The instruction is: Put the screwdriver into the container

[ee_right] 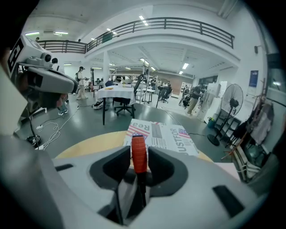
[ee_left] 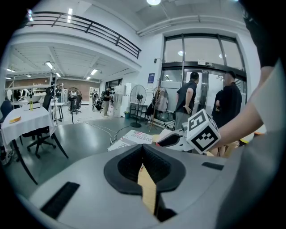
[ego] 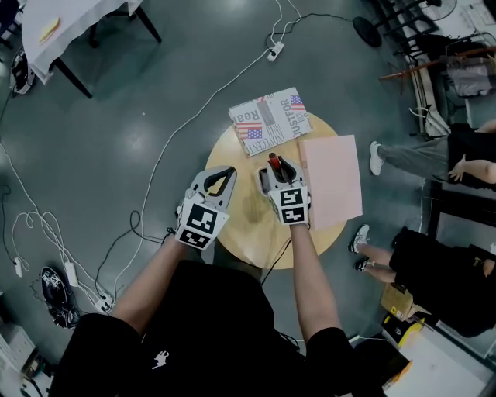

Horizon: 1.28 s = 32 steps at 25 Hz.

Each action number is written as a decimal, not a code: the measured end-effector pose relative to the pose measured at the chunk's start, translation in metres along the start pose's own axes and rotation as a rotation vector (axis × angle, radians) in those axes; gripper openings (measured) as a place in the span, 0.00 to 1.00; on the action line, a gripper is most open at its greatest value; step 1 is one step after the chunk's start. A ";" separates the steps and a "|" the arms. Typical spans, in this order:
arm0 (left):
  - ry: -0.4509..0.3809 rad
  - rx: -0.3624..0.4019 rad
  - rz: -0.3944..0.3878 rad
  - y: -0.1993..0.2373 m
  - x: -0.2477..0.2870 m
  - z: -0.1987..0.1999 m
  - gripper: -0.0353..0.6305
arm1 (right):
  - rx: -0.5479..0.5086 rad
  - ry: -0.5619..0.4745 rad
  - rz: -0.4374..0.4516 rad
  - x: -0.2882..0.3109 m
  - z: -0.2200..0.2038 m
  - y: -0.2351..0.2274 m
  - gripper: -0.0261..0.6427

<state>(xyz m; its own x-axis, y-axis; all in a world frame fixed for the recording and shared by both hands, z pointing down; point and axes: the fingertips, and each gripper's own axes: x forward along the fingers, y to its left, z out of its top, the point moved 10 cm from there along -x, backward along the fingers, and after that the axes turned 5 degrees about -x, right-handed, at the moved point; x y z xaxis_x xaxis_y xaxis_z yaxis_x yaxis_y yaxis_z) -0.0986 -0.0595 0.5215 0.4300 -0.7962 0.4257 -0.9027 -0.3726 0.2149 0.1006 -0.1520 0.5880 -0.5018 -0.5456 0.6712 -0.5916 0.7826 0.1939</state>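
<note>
A red-handled screwdriver point(ego: 273, 162) point(ee_right: 139, 153) sticks out forward between the jaws of my right gripper point(ego: 277, 165) point(ee_right: 139, 151), which is shut on it above the round wooden table point(ego: 246, 226). The container point(ego: 270, 121) point(ee_right: 166, 133), a flat box printed with flags and lettering, lies on the table's far edge, just beyond the screwdriver's tip. My left gripper point(ego: 220, 177) point(ee_left: 143, 150) hovers over the table's left side, level with the right one, its jaws shut with nothing between them.
A pink sheet point(ego: 332, 180) covers the table's right side and overhangs the edge. White cables point(ego: 167, 139) trail across the grey floor at left. People point(ego: 446, 163) sit and stand at the right. A white-clothed table point(ego: 70, 23) stands far left.
</note>
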 end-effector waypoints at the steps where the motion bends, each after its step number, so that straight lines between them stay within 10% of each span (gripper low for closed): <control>1: -0.001 0.000 -0.001 0.001 -0.001 0.001 0.06 | 0.003 0.003 0.000 -0.001 0.000 0.000 0.21; 14: -0.008 0.068 -0.076 -0.003 0.007 0.020 0.06 | 0.176 -0.043 -0.036 -0.036 -0.003 0.004 0.34; 32: -0.090 0.156 -0.272 -0.043 0.009 0.078 0.06 | 0.506 -0.331 -0.289 -0.170 0.003 -0.001 0.22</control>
<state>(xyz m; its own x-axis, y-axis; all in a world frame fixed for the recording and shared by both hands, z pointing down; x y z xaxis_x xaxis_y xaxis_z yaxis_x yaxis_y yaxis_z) -0.0569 -0.0878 0.4480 0.6593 -0.6935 0.2903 -0.7487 -0.6408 0.1696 0.1848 -0.0602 0.4717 -0.3982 -0.8386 0.3716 -0.9138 0.3982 -0.0806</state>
